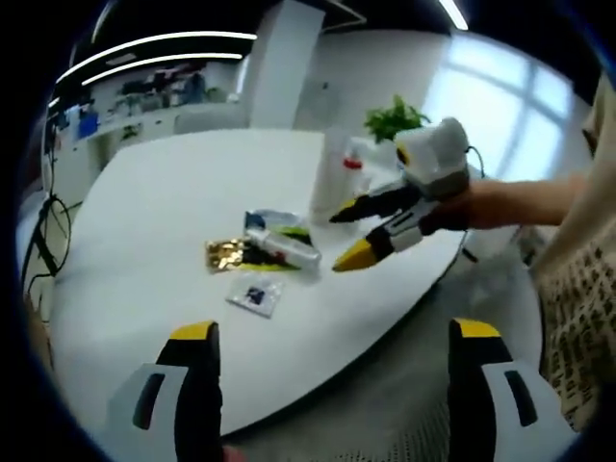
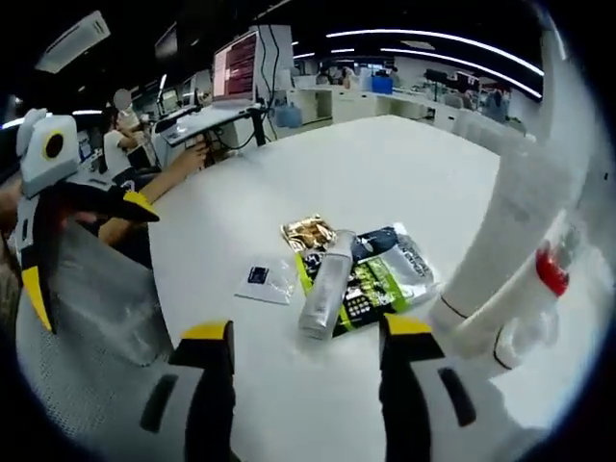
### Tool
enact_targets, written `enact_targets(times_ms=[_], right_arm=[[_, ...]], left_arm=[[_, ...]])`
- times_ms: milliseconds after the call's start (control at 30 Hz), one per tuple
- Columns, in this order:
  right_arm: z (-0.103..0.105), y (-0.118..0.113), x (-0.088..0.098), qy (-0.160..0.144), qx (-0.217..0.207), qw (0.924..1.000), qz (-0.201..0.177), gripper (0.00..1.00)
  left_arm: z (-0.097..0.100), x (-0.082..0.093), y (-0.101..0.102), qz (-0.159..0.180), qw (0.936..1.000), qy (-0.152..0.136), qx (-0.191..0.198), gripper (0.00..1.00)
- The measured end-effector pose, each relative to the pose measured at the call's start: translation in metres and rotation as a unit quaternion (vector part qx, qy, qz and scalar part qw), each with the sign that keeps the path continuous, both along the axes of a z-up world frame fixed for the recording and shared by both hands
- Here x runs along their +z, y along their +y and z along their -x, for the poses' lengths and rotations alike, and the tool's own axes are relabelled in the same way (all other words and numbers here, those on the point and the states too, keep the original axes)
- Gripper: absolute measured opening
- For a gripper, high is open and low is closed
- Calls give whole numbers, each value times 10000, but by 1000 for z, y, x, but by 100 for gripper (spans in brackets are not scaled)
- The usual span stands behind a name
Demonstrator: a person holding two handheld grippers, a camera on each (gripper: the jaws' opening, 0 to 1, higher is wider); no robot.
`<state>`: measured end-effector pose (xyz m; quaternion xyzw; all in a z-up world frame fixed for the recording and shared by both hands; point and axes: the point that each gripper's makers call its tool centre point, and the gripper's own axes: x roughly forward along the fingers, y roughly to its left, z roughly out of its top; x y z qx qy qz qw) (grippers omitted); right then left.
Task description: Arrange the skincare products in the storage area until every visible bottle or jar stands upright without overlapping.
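On the white table: the skincare things lie in one small cluster, well in from the edge.
Left gripper (image 1: 332,332): jaws wide apart, holding nothing, over the near table (image 1: 144,221) edge and the floor beyond it.
Right gripper (image 2: 306,332): jaws parted, empty, just short of the lying tube; in the left gripper view it comes in from the right, held by a hand (image 1: 472,207), its yellow tips spread above the packets.
Tube (image 2: 325,281): silver-grey, on its side across the green packet (image 2: 371,284), cap end toward the right gripper.
Small sachet (image 2: 265,279): clear with a dark label, flat, just beside the cluster and apart from it.
Gold packet (image 2: 306,231): crumpled, touching the far end of the tube.
White bottles (image 2: 510,279): close on the right of the right gripper view, one with a red band, beside the cluster.
Plant (image 1: 395,117): green, behind the table in the left gripper view.
Far side, right gripper view: desks, a monitor (image 2: 236,67) and a seated person (image 2: 120,144).
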<state>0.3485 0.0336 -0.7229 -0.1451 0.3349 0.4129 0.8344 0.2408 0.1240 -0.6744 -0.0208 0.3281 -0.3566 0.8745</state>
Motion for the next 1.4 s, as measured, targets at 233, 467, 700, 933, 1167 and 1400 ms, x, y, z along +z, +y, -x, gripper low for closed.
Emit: enact_targets(times_ms=[233, 467, 700, 933, 1167, 1400], right_arm=[[-15, 18, -15, -5, 232, 9993, 287, 47], [-32, 29, -28, -52, 238, 9980, 578, 39], [-46, 31, -41, -10, 142, 9967, 797, 32], [-51, 28, -51, 23, 53, 9955, 948, 25], [-48, 28, -55, 58, 140, 9956, 924, 21], [-39, 33, -48, 604, -238, 9978, 121, 20]], left_arm=[[1, -2, 0, -76, 10000, 52, -28, 96], [0, -3, 2, -45, 9999, 121, 17, 95], [0, -4, 3, -52, 9998, 156, 70, 95], [-1, -5, 5, -60, 9997, 170, 136, 94], [-3, -4, 7, -41, 9996, 167, 230, 94], [-3, -4, 6, -28, 9996, 192, 213, 94]])
